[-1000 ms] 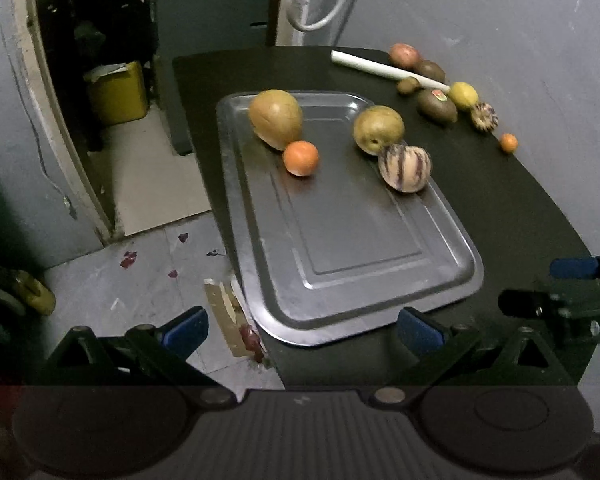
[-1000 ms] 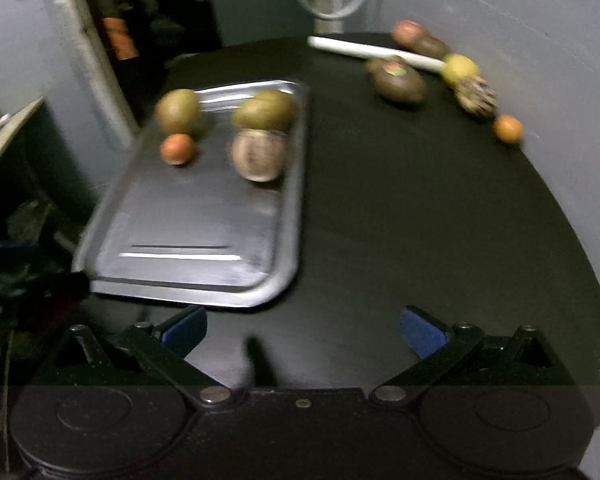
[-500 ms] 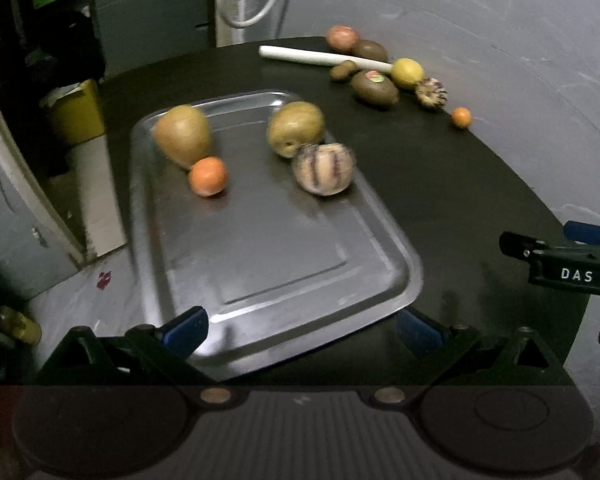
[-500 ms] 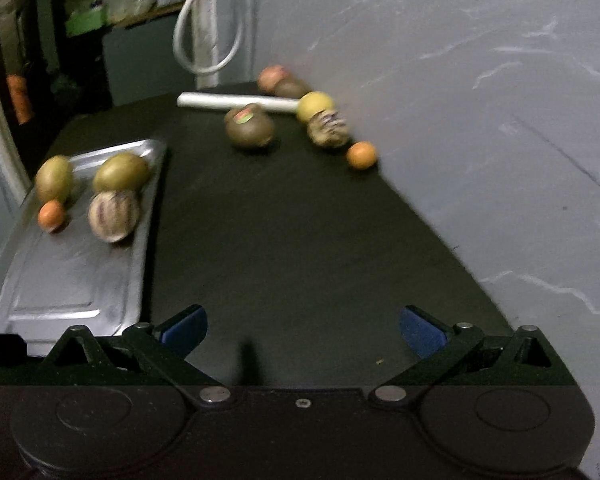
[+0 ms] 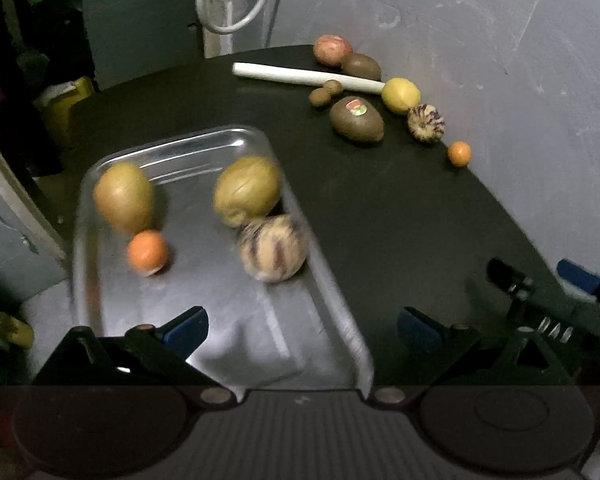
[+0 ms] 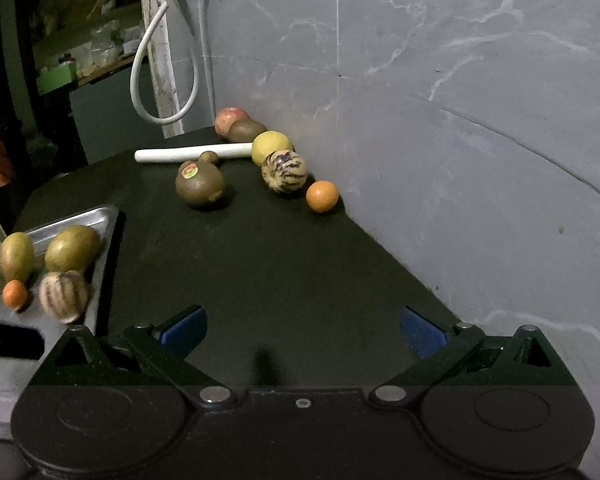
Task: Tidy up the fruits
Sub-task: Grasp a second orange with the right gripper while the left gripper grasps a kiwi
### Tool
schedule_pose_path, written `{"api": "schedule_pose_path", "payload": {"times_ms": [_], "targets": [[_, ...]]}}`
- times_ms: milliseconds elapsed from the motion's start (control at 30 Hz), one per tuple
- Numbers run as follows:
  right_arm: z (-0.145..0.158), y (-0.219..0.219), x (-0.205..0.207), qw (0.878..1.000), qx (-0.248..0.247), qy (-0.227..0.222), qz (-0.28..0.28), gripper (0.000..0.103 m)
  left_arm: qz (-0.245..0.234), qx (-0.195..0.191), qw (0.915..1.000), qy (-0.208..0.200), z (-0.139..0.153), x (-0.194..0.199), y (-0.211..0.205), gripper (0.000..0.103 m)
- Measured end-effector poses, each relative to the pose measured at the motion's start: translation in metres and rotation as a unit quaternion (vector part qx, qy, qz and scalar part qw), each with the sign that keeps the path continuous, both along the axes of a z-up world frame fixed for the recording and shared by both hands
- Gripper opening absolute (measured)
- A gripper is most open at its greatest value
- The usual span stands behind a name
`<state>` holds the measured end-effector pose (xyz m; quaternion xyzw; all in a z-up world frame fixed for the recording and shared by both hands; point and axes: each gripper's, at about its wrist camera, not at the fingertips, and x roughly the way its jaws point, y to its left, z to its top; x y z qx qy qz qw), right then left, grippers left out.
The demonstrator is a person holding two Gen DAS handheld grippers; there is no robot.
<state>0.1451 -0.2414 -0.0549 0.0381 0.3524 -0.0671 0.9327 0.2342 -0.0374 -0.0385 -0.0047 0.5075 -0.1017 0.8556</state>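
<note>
Left wrist view: left gripper (image 5: 302, 330) at frame bottom, jaws spread, holding nothing. It hangs over the near end of the tray (image 5: 228, 340), lower left of centre. On the tray, blurred: two green-yellow fruits (image 5: 124, 196) (image 5: 247, 190), an orange (image 5: 147, 253), a striped melon (image 5: 274, 248). Loose fruits lie upper right on the bench (image 5: 400, 216), well apart from the gripper: brown stickered fruit (image 5: 356, 119), lemon (image 5: 401, 95), small striped fruit (image 5: 425, 123), small orange (image 5: 459, 153), two tiny brown ones, a red and a brown one by the white stick (image 5: 300, 76). Right gripper (image 5: 540, 284) shows at right edge, released.

Right wrist view: right gripper (image 6: 302, 330) spread wide, empty, low over the bench (image 6: 280, 272). The loose fruits sit upper centre against the wall, far ahead: stickered fruit (image 6: 199, 185) nearest, then striped fruit (image 6: 284, 171), orange (image 6: 322, 196), lemon (image 6: 271, 147). Tray (image 6: 100, 216) at left edge.

Handling guess: round, smooth, fairly firm fruits that will roll and slip; light to middling weight, bruisable. Best taken across the widest middle, jaws level, gentle squeeze. The stickered fruit looks the likely next pick.
</note>
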Motion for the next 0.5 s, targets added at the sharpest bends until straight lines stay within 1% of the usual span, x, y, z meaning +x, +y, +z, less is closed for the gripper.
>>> {"api": "schedule_pose_path", "payload": {"times_ms": [167,267,333,400,500], "targets": [[-0.012,-0.011,0.028,1.0,0.016,-0.006,-0.004,0.102,0.004,-0.012,0.9999,-0.011,0.0,0.04,-0.024,0.102],[-0.018,-0.018,0.053,0.999,0.033,0.006,0.0,0.102,0.013,-0.018,0.9994,-0.027,-0.003,0.068,-0.038,0.102],[-0.019,-0.022,0.067,0.999,0.047,0.006,-0.003,0.102,0.021,-0.018,0.9988,-0.041,-0.006,0.086,-0.049,0.102],[-0.021,-0.024,0.081,0.998,0.057,0.004,-0.005,0.102,0.018,-0.015,0.9984,-0.051,-0.011,0.103,-0.059,0.102],[-0.024,-0.024,0.1,0.998,0.061,-0.001,0.001,0.095,0.0,-0.005,0.9976,-0.07,-0.021,0.13,-0.073,0.102]]}}
